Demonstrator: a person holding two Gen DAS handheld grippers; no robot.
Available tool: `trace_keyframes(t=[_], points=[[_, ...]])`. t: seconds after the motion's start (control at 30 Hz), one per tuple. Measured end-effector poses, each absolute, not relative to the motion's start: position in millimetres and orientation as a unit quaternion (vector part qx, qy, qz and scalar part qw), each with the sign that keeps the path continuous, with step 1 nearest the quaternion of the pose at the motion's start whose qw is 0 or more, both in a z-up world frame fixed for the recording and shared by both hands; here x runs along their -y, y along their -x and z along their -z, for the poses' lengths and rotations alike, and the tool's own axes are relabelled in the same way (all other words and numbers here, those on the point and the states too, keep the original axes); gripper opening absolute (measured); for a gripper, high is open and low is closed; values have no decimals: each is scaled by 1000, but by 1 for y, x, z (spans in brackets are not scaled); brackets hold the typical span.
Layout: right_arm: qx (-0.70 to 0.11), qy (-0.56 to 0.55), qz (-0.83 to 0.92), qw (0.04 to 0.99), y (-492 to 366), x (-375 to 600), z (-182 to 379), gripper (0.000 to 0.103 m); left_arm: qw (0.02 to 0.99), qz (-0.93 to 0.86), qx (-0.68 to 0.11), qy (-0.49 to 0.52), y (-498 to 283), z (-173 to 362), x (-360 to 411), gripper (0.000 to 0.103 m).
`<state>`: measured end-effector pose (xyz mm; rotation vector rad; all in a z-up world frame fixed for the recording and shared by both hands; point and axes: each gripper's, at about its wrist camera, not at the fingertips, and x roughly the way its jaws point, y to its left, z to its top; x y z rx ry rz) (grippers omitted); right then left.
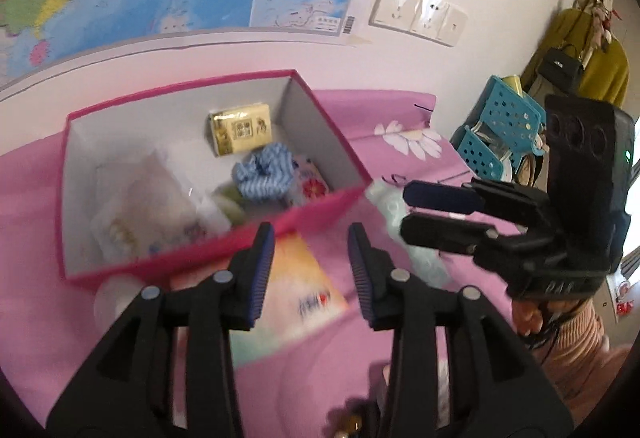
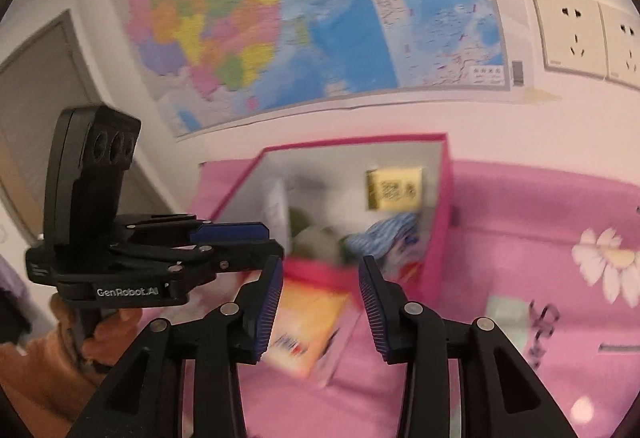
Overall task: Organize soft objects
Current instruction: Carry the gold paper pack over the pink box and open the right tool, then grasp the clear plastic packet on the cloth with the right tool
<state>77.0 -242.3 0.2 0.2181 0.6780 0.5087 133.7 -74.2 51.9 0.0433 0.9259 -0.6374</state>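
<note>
Both jaws part-open, empty, above orange packet (image 1: 304, 290), pink box (image 1: 120, 105) beyond

One box (image 1: 316, 207) — two grippers (image 1: 312, 258)

Bright, even indoor light; strong fisheye bending with dark corners; motion blur, heavier in right-wrist view.

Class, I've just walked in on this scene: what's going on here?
A person holds a two-finger gripper in each hand over a pink bedspread, sorting soft items into a pink box. The box already holds a gold packet, a blue striped scrunchie and some white packets. Both the left gripper and right gripper are open and empty, hovering near an orange tissue pack lying outside the box.
</note>
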Motion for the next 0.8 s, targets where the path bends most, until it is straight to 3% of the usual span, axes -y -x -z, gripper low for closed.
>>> trace_keyframes(t=[0.3,0.37,0.43,0.8], points=[[-353,-107,-280,886,-22,225,17,42,841,316,-435,-65,-60,-30,51,42],[-365,-99,-280,882,-11,221,26,45,832,323,-447,-62,-48,-20,47,42],[-376,-101,-279,878,-1,222,36,54,822,332,-459,-61,-35,-9,47,42],[-500,-115,-227,828,47,249,118,54,779,378,-497,-54,3,29,65,42]])
